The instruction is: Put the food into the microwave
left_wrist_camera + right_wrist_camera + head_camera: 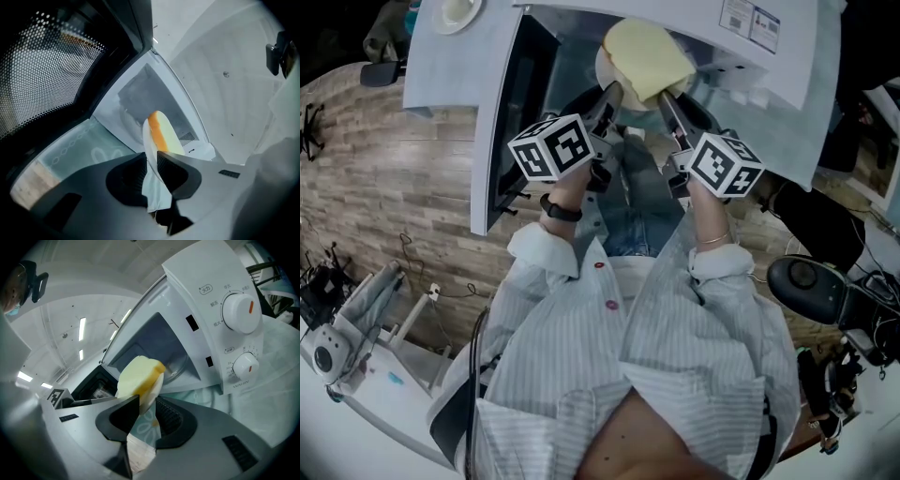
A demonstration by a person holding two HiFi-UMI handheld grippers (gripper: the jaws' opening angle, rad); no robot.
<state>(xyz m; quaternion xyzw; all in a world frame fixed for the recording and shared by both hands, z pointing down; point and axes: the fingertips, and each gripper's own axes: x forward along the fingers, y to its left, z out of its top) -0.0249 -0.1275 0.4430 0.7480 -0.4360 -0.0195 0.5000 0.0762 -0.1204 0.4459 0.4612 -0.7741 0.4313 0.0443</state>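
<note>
Left gripper [151, 156] and right gripper [147, 401] both clamp the plate [153, 193] at the open microwave [769, 75] on a clothed table [441, 70] above plank floor [394, 187].

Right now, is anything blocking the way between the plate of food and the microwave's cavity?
Nothing visible. The microwave door stands swung open at the left, and the cavity ahead of the plate and food shows no obstacle.

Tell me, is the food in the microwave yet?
Not quite. Done: the microwave door is open. In hand: the left gripper and right gripper each pinch the plate by its rim, holding the yellow food at the opening. Left: set it inside, let go.
</note>
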